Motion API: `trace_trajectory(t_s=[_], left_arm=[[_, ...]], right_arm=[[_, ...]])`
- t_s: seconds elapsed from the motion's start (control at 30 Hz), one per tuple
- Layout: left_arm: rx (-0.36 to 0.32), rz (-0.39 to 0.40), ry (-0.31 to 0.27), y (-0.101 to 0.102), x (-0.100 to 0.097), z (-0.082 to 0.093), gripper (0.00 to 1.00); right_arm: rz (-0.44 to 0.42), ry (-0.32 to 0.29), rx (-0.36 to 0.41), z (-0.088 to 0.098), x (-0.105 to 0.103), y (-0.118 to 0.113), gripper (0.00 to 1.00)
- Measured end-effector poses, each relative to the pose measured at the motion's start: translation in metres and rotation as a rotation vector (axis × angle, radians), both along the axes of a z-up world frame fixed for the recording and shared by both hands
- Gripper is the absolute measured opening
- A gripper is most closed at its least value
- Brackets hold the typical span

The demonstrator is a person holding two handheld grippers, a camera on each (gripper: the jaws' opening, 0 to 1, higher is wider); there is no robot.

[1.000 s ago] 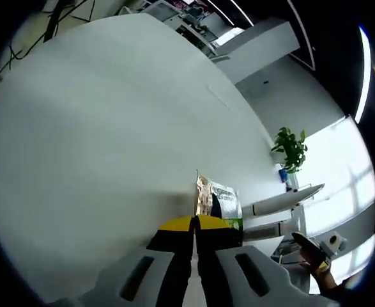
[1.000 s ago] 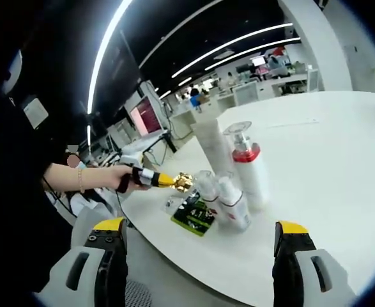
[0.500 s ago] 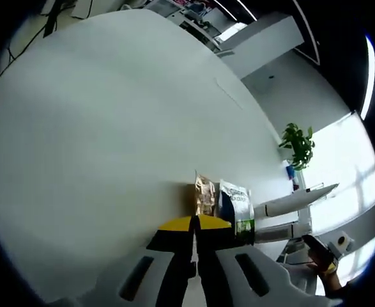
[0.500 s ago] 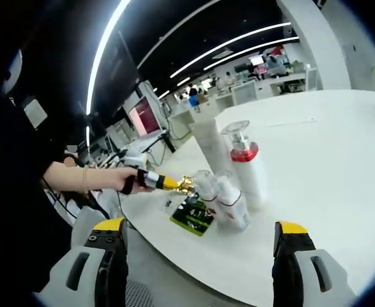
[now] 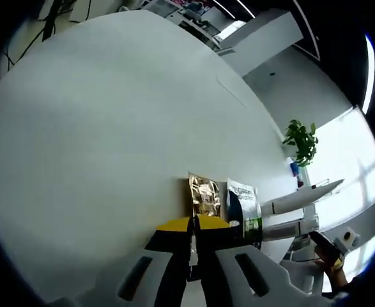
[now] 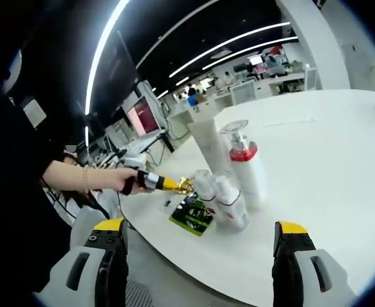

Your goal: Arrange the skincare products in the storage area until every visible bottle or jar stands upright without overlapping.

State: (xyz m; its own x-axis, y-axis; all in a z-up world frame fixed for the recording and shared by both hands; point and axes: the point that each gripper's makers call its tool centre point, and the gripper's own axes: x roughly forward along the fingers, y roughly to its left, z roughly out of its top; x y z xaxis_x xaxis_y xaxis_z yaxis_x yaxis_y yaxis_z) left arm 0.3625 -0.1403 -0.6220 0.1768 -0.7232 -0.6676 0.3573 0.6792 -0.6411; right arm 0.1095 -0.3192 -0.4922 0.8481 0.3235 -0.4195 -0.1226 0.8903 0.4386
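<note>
My left gripper (image 5: 192,224) is shut, with a gold foil sachet (image 5: 205,196) sticking out past its yellow tips. A dark green sachet (image 5: 242,204) and two white tubes (image 5: 298,200) lie beyond it. In the right gripper view a hand (image 6: 126,180) holds that left gripper (image 6: 174,185), with the gold sachet (image 6: 186,185) at the edge of a bottle cluster. The cluster holds a tall white tube (image 6: 210,144), a pump bottle with a red collar (image 6: 244,165), two small bottles (image 6: 228,202) and a green-black sachet (image 6: 191,215). My right gripper (image 6: 201,228) hangs open and short of the table edge.
The products crowd the near left rim of a large round white table (image 6: 328,147), which is bare beyond them. A potted plant (image 5: 303,141) stands far off. Desks and monitors (image 6: 145,118) fill the room behind, and a person's arm (image 6: 66,176) reaches in from the left.
The left gripper has edged toward the bottle cluster with the gold sachet, which now shows more fully past its tips. The right gripper has stayed still and open.
</note>
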Motion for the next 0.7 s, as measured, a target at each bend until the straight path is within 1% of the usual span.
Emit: trace_trajectory(t_s=[0.1, 0.17, 0.3, 0.33, 0.47, 0.57, 0.6, 0.7], left_arm=[[0.006, -0.007, -0.008, -0.001, -0.004, 0.0, 0.0], [0.01, -0.013, -0.012, 0.0, 0.0, -0.002, 0.0], [0.036, -0.028, -0.03, 0.002, 0.0, -0.004, 0.0], [0.04, -0.033, -0.037, 0.0, -0.005, 0.0, 0.0], [0.056, -0.047, -0.051, -0.001, -0.007, 0.001, 0.0], [0.087, -0.077, -0.093, 0.0, -0.003, 0.001, 0.0], [0.107, -0.109, -0.122, -0.001, -0.005, 0.002, 0.0], [0.152, -0.161, -0.2, -0.006, -0.008, 0.01, 0.01]], right_arm=[[0.0, 0.001, -0.001, 0.0, 0.0, 0.0, 0.98], [-0.001, 0.001, -0.002, 0.0, 0.0, 0.0, 0.98], [-0.002, 0.001, -0.002, 0.0, 0.0, 0.0, 0.98], [-0.002, 0.001, -0.001, 0.0, 0.0, 0.0, 0.98], [0.0, 0.002, 0.0, -0.001, 0.0, 0.0, 0.98], [0.0, 0.003, 0.0, -0.001, 0.0, 0.0, 0.98], [0.0, 0.003, 0.001, -0.001, 0.0, 0.0, 0.98], [0.0, 0.004, 0.002, -0.001, 0.0, 0.0, 0.98]])
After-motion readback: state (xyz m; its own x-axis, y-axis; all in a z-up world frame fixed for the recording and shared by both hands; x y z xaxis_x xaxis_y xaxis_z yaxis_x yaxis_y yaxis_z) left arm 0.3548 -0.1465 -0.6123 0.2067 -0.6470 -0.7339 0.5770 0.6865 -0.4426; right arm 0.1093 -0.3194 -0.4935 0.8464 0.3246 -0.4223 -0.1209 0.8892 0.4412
